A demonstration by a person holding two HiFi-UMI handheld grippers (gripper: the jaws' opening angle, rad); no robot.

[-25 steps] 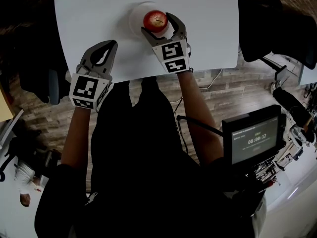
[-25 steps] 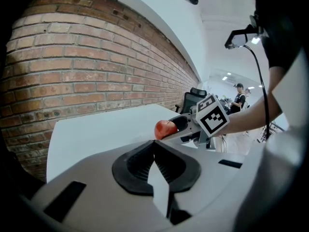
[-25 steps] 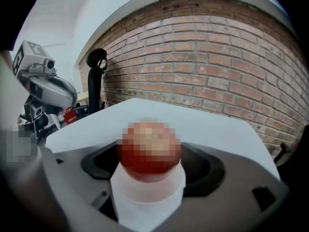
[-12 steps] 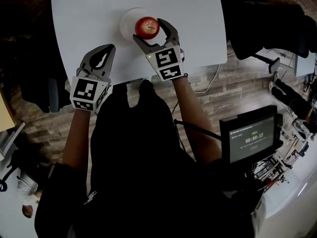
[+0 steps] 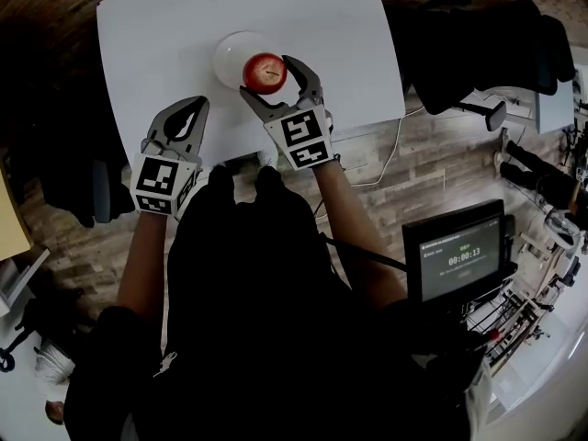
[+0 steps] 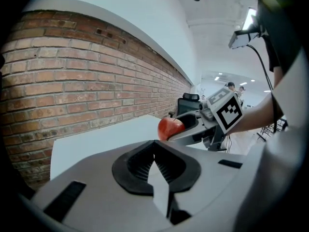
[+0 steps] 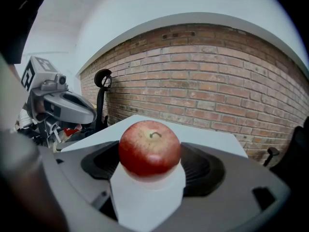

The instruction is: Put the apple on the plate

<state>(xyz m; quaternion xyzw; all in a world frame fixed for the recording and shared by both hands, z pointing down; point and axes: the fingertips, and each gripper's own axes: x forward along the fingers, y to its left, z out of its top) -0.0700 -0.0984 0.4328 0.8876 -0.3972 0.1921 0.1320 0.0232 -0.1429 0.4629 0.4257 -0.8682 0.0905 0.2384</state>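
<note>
The left gripper (image 5: 191,110) is clenched on nothing, its ribbed pads meeting at the tips, and it hovers over the near left part of the white table (image 5: 156,26), well apart from the work. To its right and farther off lies the round white plate (image 5: 228,53), and the red apple (image 5: 265,72) sits on the plate's near right part, stalk up, close to the rim on that side. The right gripper (image 5: 266,79) reaches in from the near side with its jaws released and spread wide. The apple stands between them near the tips, and in the right gripper view a sliver of white shows at each flank of the fruit, so the pads seem just clear of it rather than pressing. The apple looks set down and the step in hand is letting go cleanly. To do that well, the jaws should be kept at this spread, or a touch wider, while the gripper is drawn straight back toward the near edge along its own line, without swinging sideways. A brush from either pad could roll the round fruit, and with the rim so close on the right it would not need to roll far to leave the plate. Lifting the tips slightly should also spare the rim. Off the table to the far right, a small monitor (image 5: 459,260) shows a timer.
</note>
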